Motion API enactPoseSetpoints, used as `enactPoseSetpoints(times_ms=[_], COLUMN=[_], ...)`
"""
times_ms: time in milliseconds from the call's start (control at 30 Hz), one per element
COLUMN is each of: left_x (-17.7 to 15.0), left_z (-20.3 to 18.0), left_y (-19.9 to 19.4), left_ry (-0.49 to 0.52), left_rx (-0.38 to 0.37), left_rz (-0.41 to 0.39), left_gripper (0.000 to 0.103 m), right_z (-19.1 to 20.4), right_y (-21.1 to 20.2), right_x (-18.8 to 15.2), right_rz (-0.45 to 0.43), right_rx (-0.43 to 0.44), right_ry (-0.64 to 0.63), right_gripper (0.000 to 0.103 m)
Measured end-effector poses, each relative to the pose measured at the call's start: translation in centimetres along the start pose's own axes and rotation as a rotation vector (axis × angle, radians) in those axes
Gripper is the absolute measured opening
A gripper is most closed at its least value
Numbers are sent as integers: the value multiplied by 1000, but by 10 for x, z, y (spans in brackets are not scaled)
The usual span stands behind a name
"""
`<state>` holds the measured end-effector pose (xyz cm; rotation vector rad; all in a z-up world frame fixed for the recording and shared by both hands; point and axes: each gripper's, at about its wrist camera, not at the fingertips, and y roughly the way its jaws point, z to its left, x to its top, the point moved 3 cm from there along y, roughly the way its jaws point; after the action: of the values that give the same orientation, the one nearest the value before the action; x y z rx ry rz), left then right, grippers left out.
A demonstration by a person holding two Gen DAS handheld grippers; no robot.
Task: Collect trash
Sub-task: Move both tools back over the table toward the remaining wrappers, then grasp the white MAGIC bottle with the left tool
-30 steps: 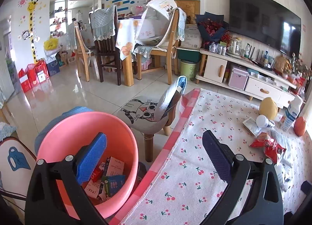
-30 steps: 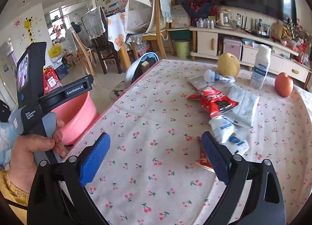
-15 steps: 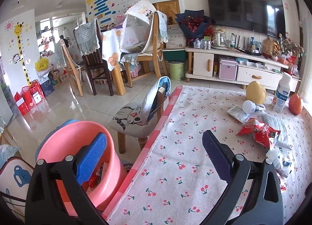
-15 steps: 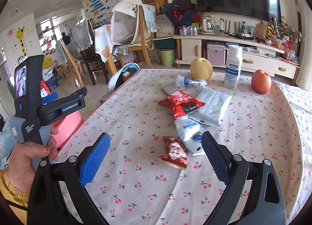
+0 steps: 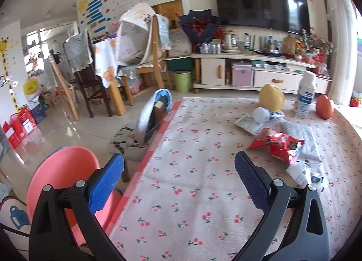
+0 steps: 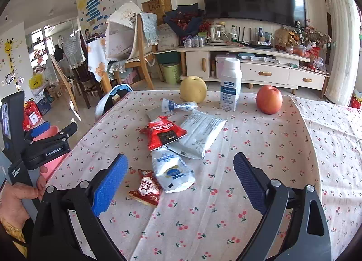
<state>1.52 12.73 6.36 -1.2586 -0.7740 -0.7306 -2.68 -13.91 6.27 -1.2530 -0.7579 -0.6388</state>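
Pink bin [image 5: 61,170] fills only left view; both claws [image 5: 178,174] [image 6: 179,172] gape, released, over table [image 6: 282,148].

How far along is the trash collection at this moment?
Nothing visibly done: the pink bin beside the table shows no contents from here. In hand: nothing; left gripper and right gripper are open and empty. Left: red snack bag, silver pouch, white pouch, small red wrapper, twisted wrapper.
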Motion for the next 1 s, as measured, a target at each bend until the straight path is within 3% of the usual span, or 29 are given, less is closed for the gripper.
enactPoseSetpoints(times_ms=[200,333,467,600,733,900,1000], left_x=[1,10,33,58,70,79,81], left_z=[-26,-51,-89,-137,-171,-195,-201], left_y=[8,23,49,86,126,172,195], left_ry=[-36,-40,40,182,285,281,278], left_rx=[-228,-317,-389,-488,-478,-486,-475], left_rz=[43,69,72,103,154,238,282], left_gripper=[99,99,99,99,99,97,87], right_z=[-35,-43,-43,-46,-48,-48,-48], right_y=[24,44,59,60,62,66,64], right_x=[3,5,3,2,3,2,2], right_rz=[70,109,152,172,187,209,211], right_rx=[-13,-6,15,46,71,93,104], right_ry=[106,135,137,153,159,174,178], right_gripper=[94,94,94,94,94,94,94])
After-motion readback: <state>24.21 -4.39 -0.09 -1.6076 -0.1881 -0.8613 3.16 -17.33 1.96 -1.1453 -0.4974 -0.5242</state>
